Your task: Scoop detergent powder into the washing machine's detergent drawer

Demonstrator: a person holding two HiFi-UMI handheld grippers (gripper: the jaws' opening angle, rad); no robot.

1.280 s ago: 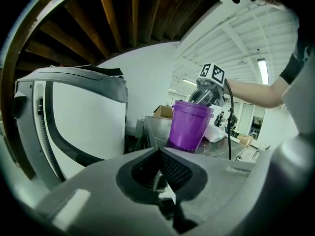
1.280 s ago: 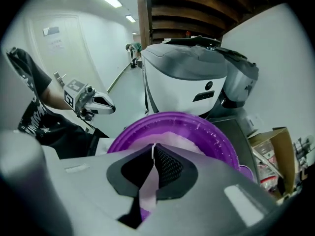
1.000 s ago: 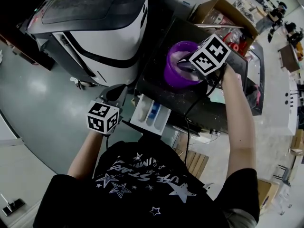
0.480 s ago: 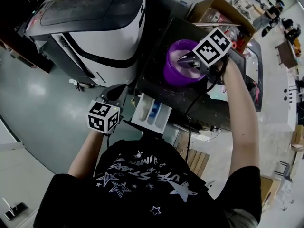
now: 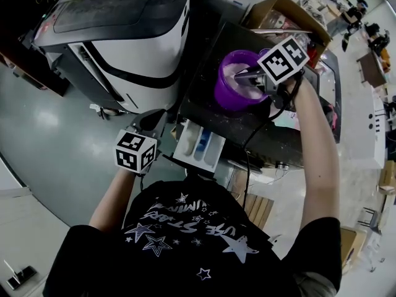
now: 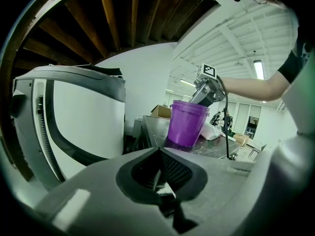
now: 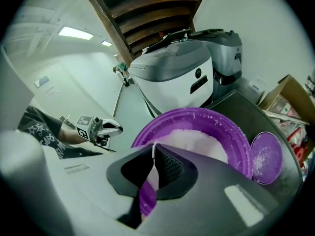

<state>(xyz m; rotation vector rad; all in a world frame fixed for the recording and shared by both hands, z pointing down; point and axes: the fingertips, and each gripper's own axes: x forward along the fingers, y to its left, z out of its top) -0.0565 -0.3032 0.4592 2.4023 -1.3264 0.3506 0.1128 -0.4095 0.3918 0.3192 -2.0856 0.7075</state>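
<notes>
A purple tub (image 5: 237, 82) holding white detergent powder (image 7: 189, 144) stands on the dark top of the washing machine (image 5: 207, 101). My right gripper (image 5: 244, 76) reaches over the tub's rim from the right. Its jaws (image 7: 153, 151) are shut just above the powder, with a thin white sliver between the tips that I cannot identify. The white detergent drawer (image 5: 199, 145), with a blue compartment, is pulled out at the machine's front. My left gripper (image 5: 150, 124) hangs shut to the left of the drawer, holding nothing (image 6: 156, 173). From there it looks up at the tub (image 6: 186, 123).
The tub's purple lid (image 7: 266, 157) lies on the machine top beside the tub. A large white and black machine (image 5: 124, 30) stands to the left. An open cardboard box (image 5: 281, 14) is behind, and wooden slats (image 5: 253, 210) lie on the floor below the drawer.
My right gripper has drifted a little to the right and farther away over the tub. The left gripper and the drawer have stayed put.
</notes>
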